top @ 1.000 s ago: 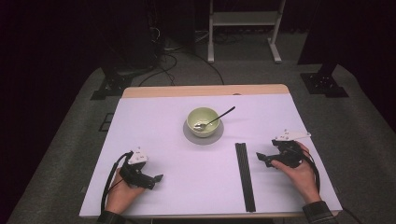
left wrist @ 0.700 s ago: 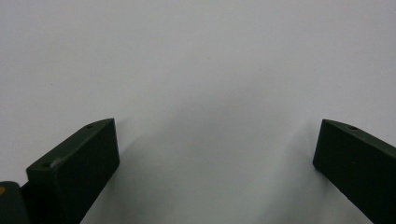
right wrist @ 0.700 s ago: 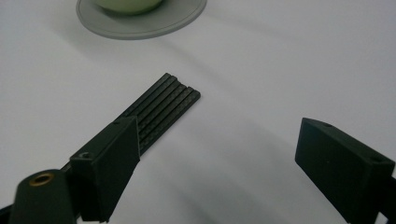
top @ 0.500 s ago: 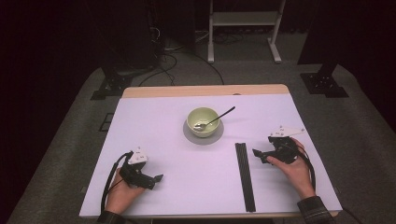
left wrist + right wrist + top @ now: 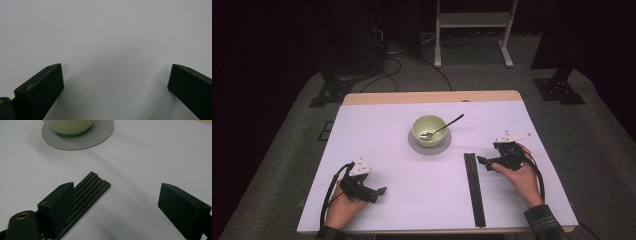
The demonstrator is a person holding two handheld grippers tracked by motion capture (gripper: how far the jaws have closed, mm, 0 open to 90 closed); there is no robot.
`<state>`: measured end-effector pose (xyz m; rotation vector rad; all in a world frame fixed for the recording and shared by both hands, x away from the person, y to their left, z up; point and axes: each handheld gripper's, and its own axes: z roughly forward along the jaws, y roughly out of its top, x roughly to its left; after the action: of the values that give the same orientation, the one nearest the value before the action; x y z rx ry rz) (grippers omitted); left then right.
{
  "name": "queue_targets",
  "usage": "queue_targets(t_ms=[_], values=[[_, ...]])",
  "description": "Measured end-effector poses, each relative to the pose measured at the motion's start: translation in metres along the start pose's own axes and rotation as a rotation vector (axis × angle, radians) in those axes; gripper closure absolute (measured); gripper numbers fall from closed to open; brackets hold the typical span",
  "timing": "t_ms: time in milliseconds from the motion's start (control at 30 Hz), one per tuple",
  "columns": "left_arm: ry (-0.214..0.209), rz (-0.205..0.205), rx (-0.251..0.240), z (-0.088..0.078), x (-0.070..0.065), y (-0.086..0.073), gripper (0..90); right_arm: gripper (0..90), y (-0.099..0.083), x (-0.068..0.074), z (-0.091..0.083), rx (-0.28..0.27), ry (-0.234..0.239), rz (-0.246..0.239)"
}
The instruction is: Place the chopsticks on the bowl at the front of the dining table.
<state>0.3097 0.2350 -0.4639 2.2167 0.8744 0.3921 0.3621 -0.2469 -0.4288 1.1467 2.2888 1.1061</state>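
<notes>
Black and ribbed, the flat bundle of long plastic chopsticks [image 5: 474, 187] lies straight on the pale lilac table [image 5: 412, 210], running from the near edge away toward the middle, right of centre. The right gripper [image 5: 482, 162] sits just beside the far end of that bundle, held in the person's right hand [image 5: 523, 175], its tips reaching toward the sticks from their right. In the right gripper view its two black fingers [image 5: 60, 202] stand wide apart with nothing between them; the far end of the chopsticks [image 5: 92, 187] lies just beside the left one and passes partly behind it, and I cannot tell whether they touch.

Beyond the sticks' far end, near the table's middle, a pale green ceramic bowl [image 5: 429, 129] rests on a round grey saucer [image 5: 419, 148]. A metal spoon [image 5: 443, 127] lies in the bowl, its handle leaning out over the rim toward the far right.

The left gripper [image 5: 382, 190] rests low on the table at the near left, well apart from the bowl and the sticks, in the person's left hand [image 5: 341, 209]. In the left gripper view its fingers [image 5: 42, 87] are likewise spread wide over bare table surface, holding nothing.
</notes>
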Motion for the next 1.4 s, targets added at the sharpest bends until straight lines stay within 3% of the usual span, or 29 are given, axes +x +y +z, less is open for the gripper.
queue_targets(t_ms=[733,1400], values=[[0.0,0.0,0.0,0.0,0.0,0.0,0.0,12.4,0.0,-0.007,0.033,0.065,-0.016,0.002],[0.0,0.001,0.0,0.0,0.0,0.0,0.0,12.4,-0.003,-0.006,0.04,0.101,-0.029,-0.008]])
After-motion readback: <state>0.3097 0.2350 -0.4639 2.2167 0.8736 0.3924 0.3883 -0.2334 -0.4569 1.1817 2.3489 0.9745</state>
